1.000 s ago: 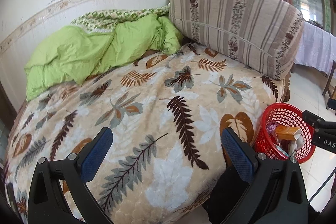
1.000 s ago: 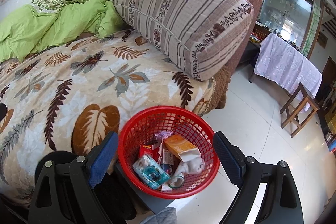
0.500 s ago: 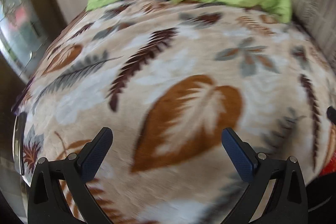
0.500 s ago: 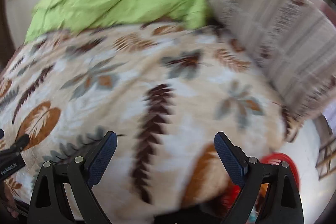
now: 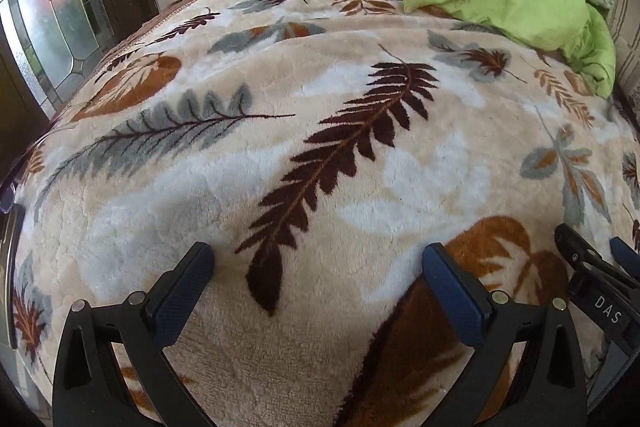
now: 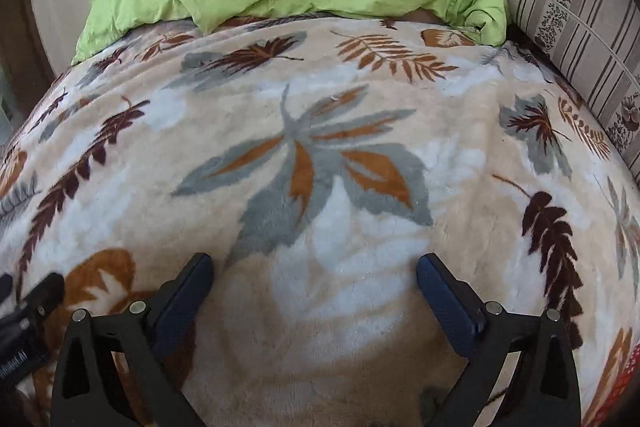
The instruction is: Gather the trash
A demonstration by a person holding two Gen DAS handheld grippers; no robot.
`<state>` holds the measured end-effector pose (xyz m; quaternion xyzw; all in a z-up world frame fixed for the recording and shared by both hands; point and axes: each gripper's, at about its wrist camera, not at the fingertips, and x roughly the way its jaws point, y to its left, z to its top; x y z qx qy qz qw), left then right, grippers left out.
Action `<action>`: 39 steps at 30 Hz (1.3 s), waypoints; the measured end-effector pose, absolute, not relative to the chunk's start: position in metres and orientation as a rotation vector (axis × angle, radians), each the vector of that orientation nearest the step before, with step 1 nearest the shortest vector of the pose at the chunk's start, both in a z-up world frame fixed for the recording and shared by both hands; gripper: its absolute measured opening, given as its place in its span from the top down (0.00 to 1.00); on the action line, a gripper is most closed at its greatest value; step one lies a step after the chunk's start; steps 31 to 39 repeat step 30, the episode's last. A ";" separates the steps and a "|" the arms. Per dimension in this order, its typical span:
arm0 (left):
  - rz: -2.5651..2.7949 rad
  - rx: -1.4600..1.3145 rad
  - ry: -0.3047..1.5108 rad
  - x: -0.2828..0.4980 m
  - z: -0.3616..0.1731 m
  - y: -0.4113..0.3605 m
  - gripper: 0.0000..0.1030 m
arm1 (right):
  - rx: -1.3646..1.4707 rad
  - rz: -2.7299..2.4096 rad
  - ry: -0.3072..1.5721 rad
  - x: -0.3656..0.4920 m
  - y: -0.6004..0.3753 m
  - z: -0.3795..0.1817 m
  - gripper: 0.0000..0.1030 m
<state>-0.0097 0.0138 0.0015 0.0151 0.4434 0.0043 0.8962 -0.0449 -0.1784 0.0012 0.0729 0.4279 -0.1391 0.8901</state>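
Both grippers hang over the leaf-print blanket (image 5: 320, 155). The left gripper (image 5: 318, 267) gapes empty. The right gripper (image 6: 314, 267) (jaws just widened) holds nothing either.

We only catch a sliver of the red basket (image 6: 618, 375) at the lower right edge of the right wrist view, its plastic lattice peeking past the blanket's edge. We can't tell what's in it; no loose trash shows on the bed.
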 end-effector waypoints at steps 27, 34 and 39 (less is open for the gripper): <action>-0.004 0.020 0.879 -0.018 0.001 0.017 0.00 | 0.152 -0.288 0.886 -0.042 -0.181 0.002 0.01; -0.006 0.017 0.884 -0.019 0.001 0.018 0.00 | 0.152 -0.288 0.886 -0.042 -0.181 0.002 0.01; -0.006 0.017 0.884 -0.019 0.001 0.018 0.00 | 0.152 -0.288 0.886 -0.042 -0.181 0.002 0.01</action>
